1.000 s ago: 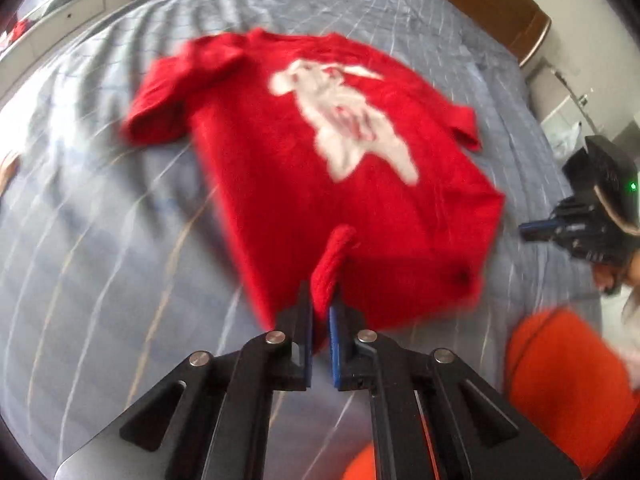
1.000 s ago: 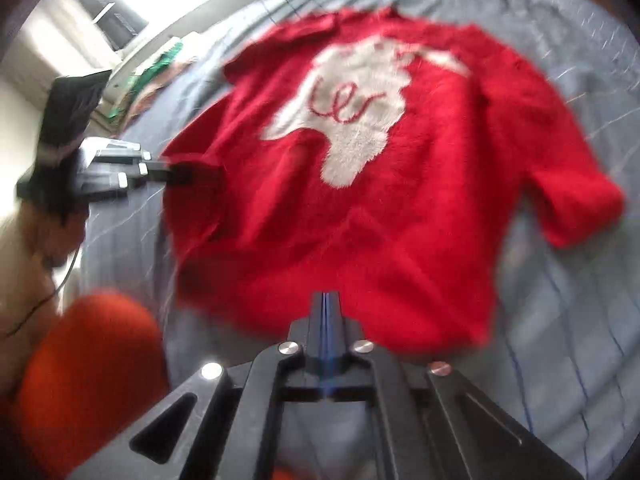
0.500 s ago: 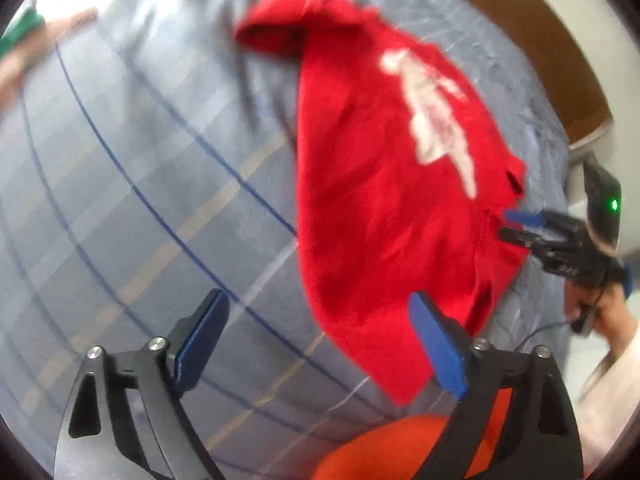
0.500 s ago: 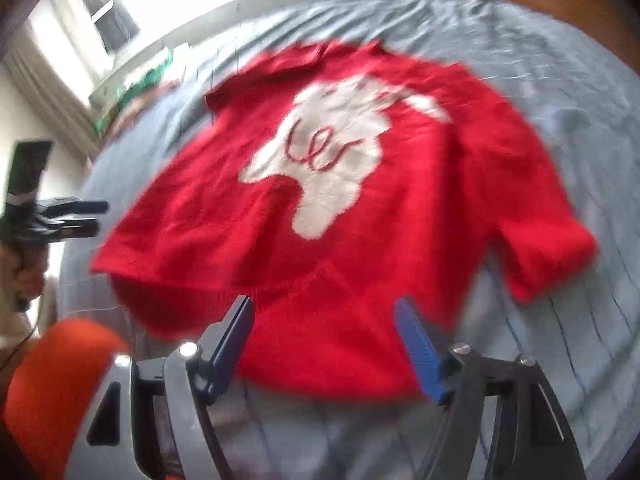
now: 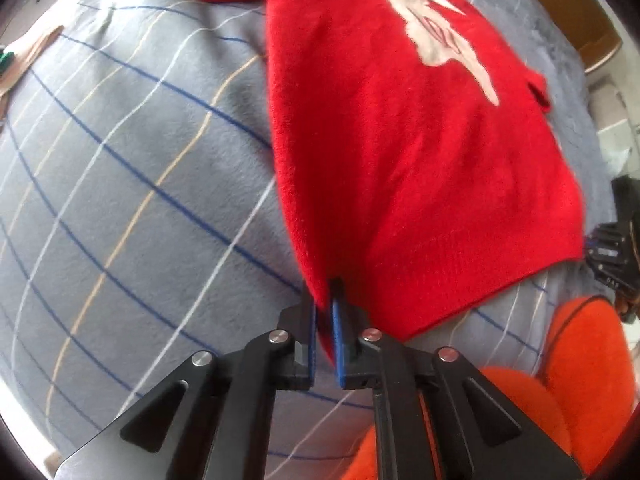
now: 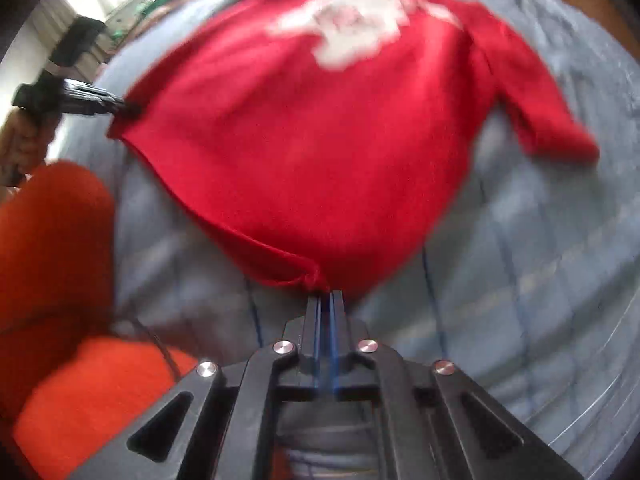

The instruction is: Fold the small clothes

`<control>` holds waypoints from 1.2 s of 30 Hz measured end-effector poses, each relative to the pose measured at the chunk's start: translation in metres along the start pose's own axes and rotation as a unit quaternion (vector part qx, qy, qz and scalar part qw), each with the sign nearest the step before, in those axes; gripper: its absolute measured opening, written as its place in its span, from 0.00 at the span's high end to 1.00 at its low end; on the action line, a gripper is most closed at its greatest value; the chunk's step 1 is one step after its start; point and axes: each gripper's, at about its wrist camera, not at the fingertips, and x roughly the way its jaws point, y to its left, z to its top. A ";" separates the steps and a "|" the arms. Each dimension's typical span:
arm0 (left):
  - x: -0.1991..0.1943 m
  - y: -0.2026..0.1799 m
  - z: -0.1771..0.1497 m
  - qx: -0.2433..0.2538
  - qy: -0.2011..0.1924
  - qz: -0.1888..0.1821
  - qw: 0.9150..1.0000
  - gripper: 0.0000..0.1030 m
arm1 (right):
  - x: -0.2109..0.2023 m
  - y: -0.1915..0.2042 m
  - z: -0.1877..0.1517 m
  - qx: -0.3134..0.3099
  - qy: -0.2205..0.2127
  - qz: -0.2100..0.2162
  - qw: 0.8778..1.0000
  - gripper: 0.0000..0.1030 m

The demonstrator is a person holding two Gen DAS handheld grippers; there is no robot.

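Your left gripper (image 5: pixel 325 300) is closing its jaws on the sweater's (image 5: pixel 400 152) near hem corner, red knit lying between the blue pads (image 5: pixel 337 344). Your right gripper (image 6: pixel 325 300) is clamping fully shut on the bunched opposite hem corner just ahead of its tips. Beyond both, the sweater is lying spread face up on the checked bedcover (image 5: pixel 120 168), its white motif (image 5: pixel 436 36) farthest out. Your orange-clad legs (image 6: pixel 52 264) are sitting beside the grippers.
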 end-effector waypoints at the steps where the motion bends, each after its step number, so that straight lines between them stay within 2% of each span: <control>1: -0.005 0.000 -0.002 -0.001 -0.002 0.011 1.000 0.83 | 0.001 -0.010 -0.008 0.024 -0.001 0.008 1.000 0.96; 2: -0.013 0.002 -0.005 -0.005 -0.006 0.034 0.999 0.72 | -0.002 -0.017 -0.014 0.041 -0.005 0.013 0.999 0.96; 3: -0.026 0.003 -0.009 -0.012 -0.020 0.057 0.998 0.68 | -0.007 -0.027 -0.022 0.064 -0.007 0.015 0.998 0.96; 4: -0.041 0.004 -0.013 -0.019 -0.037 0.066 0.997 0.68 | -0.014 -0.035 -0.028 0.084 -0.012 0.013 0.996 0.96; 6: -0.074 0.000 -0.007 -0.039 -0.079 0.062 0.994 0.59 | -0.031 -0.050 -0.035 0.117 -0.028 0.005 0.993 0.92; 7: -0.089 -0.008 -0.001 -0.043 -0.105 0.061 0.992 0.54 | -0.043 -0.057 -0.034 0.131 -0.042 -0.006 0.990 0.82; 8: -0.104 -0.022 0.008 -0.042 -0.135 0.060 0.988 0.39 | -0.055 -0.064 -0.030 0.140 -0.057 -0.021 0.988 0.72; 9: -0.113 -0.035 0.016 -0.039 -0.159 0.060 0.985 0.26 | -0.071 -0.070 -0.019 0.148 -0.085 -0.045 0.984 0.51; 10: -0.122 -0.052 0.023 -0.037 -0.187 0.054 0.980 0.21 | -0.082 -0.073 -0.005 0.151 -0.109 -0.062 0.981 0.36; 11: -0.125 -0.067 0.030 -0.039 -0.205 0.044 0.977 0.15 | -0.091 -0.075 0.009 0.155 -0.132 -0.074 0.976 0.33; 12: -0.121 -0.090 0.041 -0.051 -0.219 0.025 0.974 0.14 | -0.098 -0.081 0.028 0.162 -0.151 -0.083 0.972 0.32; 14: -0.107 -0.108 0.046 -0.073 -0.212 -0.016 0.974 0.14 | -0.097 -0.091 0.083 0.168 -0.162 -0.092 0.968 0.32; 16: -0.077 -0.128 0.039 -0.089 -0.183 -0.048 0.978 0.15 | -0.081 -0.091 0.140 0.150 -0.167 -0.099 0.969 0.32; 19: -0.051 -0.144 0.021 -0.060 -0.164 -0.060 0.983 0.18 | -0.045 -0.097 0.209 0.137 -0.157 -0.123 0.970 0.33; 21: -0.040 -0.149 0.020 -0.037 -0.157 -0.049 0.986 0.19 | -0.025 -0.098 0.235 0.128 -0.146 -0.127 0.973 0.38; 24: -0.032 -0.140 0.027 -0.060 -0.158 -0.070 0.983 0.18 | 0.012 -0.102 0.260 0.113 -0.108 -0.141 0.978 0.42; 26: -0.026 -0.138 0.027 -0.062 -0.142 -0.069 0.986 0.18 | 0.030 -0.114 0.264 0.134 -0.088 -0.136 0.978 0.53; 27: -0.023 -0.136 0.029 -0.065 -0.138 -0.072 0.986 0.18 | 0.032 -0.123 0.263 0.157 -0.093 -0.116 0.976 0.78; 28: -0.023 -0.135 0.030 -0.069 -0.139 -0.073 0.985 0.18 | 0.028 -0.133 0.257 0.189 -0.111 -0.083 0.972 0.93; 31: -0.022 -0.128 0.029 -0.086 -0.138 -0.080 0.983 0.18 | -0.011 -0.157 0.222 0.282 -0.196 -0.004 0.939 0.94; 34: -0.019 -0.126 0.028 -0.100 -0.132 -0.083 0.983 0.18 | -0.057 -0.171 0.169 0.318 -0.249 0.006 0.915 0.96; 36: -0.022 -0.127 0.027 -0.099 -0.137 -0.083 0.982 0.18 | -0.084 -0.179 0.130 0.339 -0.271 -0.005 0.901 0.96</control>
